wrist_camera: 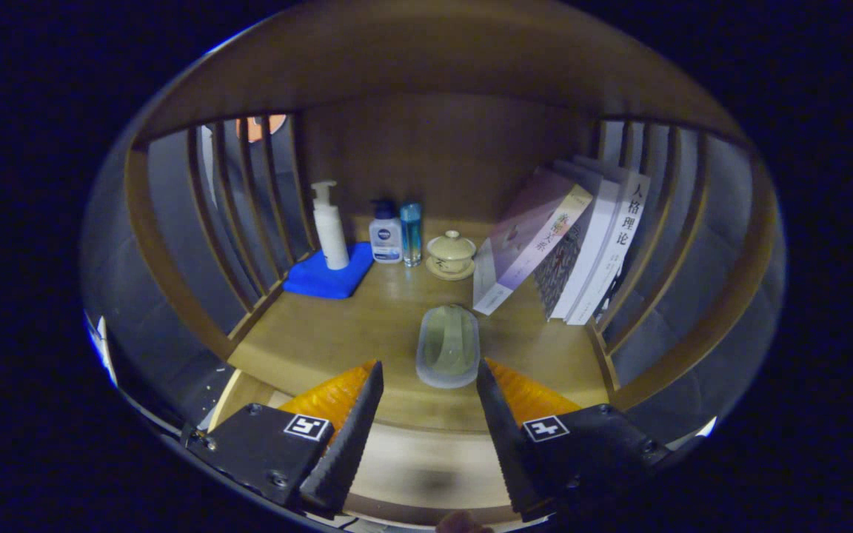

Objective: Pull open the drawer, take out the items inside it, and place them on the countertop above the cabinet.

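1. The gripper (430, 374) sits low in the frame, its fingers (356, 414) spread wide apart and holding nothing.
2. Just ahead of the fingertips, in the gap between them but touching neither, a translucent frosted soap dish (448, 346) with a pale green bar inside lies flat on the wooden surface (323, 337) of the cabinet, near its front edge.
3. Beyond it, towards the middle of the frame, a small lidded ceramic cup (451, 253) stands on its saucer, close to the wooden back panel (434, 148).
4. Left of the cup stand a slim blue bottle (411, 232) and, touching or just beside it, a short white bottle with a dark cap (385, 232).
5. Further left, a tall white pump bottle (329, 225) stands upright on a folded blue cloth (326, 277) in the back left corner.
6. At the right of the frame, a row of books (582, 240) leans leftward, the outermost book (526, 240) tilted most, its lower corner resting on the surface near the cup.
7. Curved wooden slats (238, 215) close off the left side of the surface, and matching slats (641, 266) stand behind the books on the right.
8. Below the fingers, a lighter wooden panel (426, 459) shows blurred; whether it is the drawer I cannot tell.
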A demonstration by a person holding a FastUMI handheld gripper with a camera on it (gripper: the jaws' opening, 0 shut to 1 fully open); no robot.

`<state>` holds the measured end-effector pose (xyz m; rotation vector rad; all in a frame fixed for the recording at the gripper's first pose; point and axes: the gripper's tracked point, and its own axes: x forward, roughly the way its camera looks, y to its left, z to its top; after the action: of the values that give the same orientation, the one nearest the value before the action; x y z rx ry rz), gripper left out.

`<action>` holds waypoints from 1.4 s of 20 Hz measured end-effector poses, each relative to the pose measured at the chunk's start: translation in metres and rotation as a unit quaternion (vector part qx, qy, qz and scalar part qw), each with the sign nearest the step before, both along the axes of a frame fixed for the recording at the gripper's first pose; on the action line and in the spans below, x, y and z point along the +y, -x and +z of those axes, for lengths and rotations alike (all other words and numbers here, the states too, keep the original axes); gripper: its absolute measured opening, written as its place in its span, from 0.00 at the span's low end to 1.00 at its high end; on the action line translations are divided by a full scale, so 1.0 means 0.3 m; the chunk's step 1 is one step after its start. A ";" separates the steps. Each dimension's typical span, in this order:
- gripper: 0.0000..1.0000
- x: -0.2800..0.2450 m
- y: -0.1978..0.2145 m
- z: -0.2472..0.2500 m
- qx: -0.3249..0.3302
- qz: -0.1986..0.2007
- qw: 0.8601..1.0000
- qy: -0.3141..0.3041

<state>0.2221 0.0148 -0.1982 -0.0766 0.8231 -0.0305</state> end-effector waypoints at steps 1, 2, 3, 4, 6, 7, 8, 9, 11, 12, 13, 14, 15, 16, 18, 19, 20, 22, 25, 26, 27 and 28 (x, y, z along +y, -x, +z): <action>0.81 0.016 0.031 0.011 -0.010 0.004 1.000 -0.005; 0.81 0.034 0.068 0.017 -0.017 0.011 1.000 -0.008; 0.84 0.053 0.098 0.025 -0.028 0.015 0.999 -0.012; 0.87 0.063 0.130 0.031 -0.036 0.020 0.999 -0.015; 0.94 0.069 0.186 0.054 -0.059 0.019 0.998 -0.014; 0.94 0.066 0.212 0.067 -0.073 0.016 0.997 -0.012; 0.94 0.070 0.232 0.081 -0.088 0.016 0.996 -0.012; 0.94 0.076 0.261 0.089 -0.100 0.015 0.995 -0.014; 0.94 0.098 0.315 0.106 -0.120 0.019 0.992 -0.017; 0.95 0.110 0.343 0.112 -0.132 0.023 0.991 -0.017; 0.96 0.121 0.371 0.109 -0.142 0.026 0.989 -0.017; 0.98 0.137 0.398 0.105 -0.152 0.030 0.988 -0.018; 0.98 0.152 0.421 0.093 -0.161 0.035 0.986 -0.018; 0.98 0.166 0.446 0.077 -0.166 0.042 0.985 -0.014; 0.98 0.193 0.508 0.044 -0.177 0.053 0.983 -0.002; 0.98 0.212 0.528 0.025 -0.183 0.059 0.981 0.004; 0.98 0.218 0.547 0.004 -0.186 0.063 0.980 0.008; 0.98 0.230 0.581 -0.038 -0.195 0.060 0.979 0.004; 0.98 0.205 0.623 -0.104 -0.208 0.034 0.977 -0.009; 0.98 0.189 0.640 -0.141 -0.209 0.022 0.978 -0.011; 0.98 0.177 0.661 -0.179 -0.207 0.012 0.978 -0.013; 0.98 0.165 0.683 -0.218 -0.207 0.005 0.978 -0.012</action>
<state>0.0173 0.0642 -0.2637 -0.0497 0.4055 -0.0259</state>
